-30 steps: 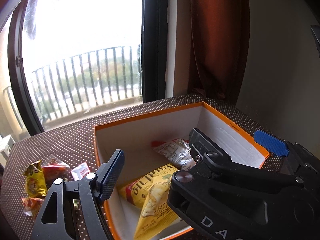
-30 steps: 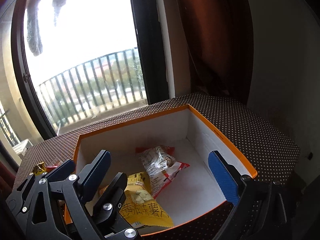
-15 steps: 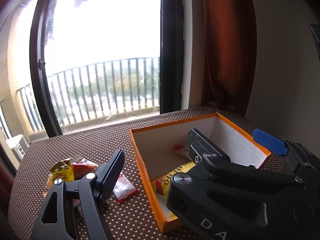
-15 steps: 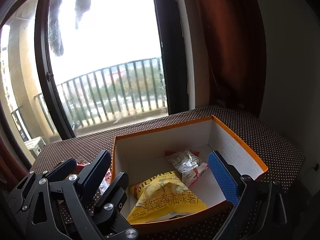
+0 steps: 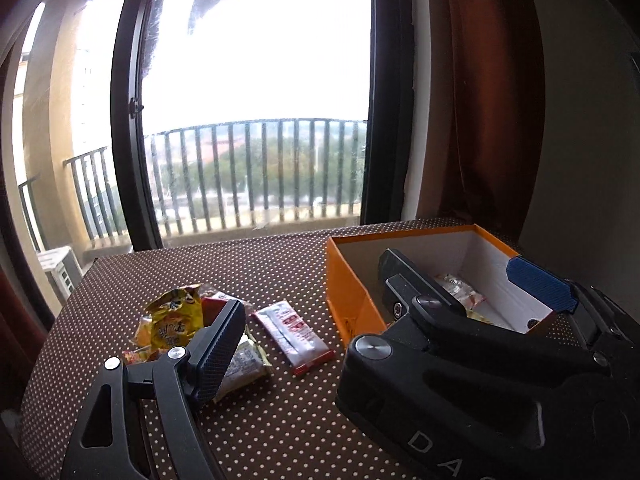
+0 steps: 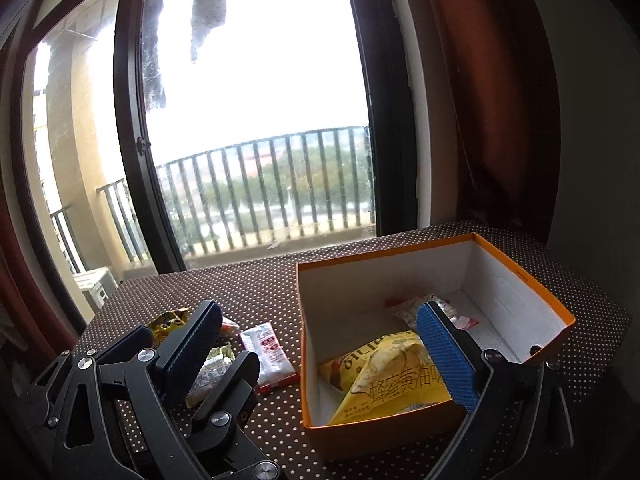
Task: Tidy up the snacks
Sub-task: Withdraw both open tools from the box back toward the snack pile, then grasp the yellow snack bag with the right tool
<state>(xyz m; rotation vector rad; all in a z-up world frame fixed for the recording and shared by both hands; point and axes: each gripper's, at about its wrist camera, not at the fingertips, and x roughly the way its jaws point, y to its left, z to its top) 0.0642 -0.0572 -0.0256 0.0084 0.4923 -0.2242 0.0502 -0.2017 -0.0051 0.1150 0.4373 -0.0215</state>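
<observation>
An orange box (image 6: pixel 520 276) with a white inside stands on the right of the dotted table; it also shows in the left wrist view (image 5: pixel 346 276). In it lie a yellow chip bag (image 6: pixel 392 380) and a clear red-edged packet (image 6: pixel 404 310). Loose snacks lie left of the box: a white and red packet (image 5: pixel 294 334), a yellow bag (image 5: pixel 174 318) and a silver-green packet (image 5: pixel 244 364). My left gripper (image 5: pixel 380 312) is open and empty, above the table between the pile and the box. My right gripper (image 6: pixel 320 344) is open and empty, over the box's near left corner.
The brown dotted tablecloth (image 5: pixel 260 264) runs back to a large window with a balcony railing (image 5: pixel 256 168). A dark red curtain (image 5: pixel 492 100) hangs behind the box. The table's left edge (image 5: pixel 52 320) is close to the snack pile.
Both grippers have pulled back and swung left away from the box. The loose snack pile has come into fuller view. Both stay open and empty.
</observation>
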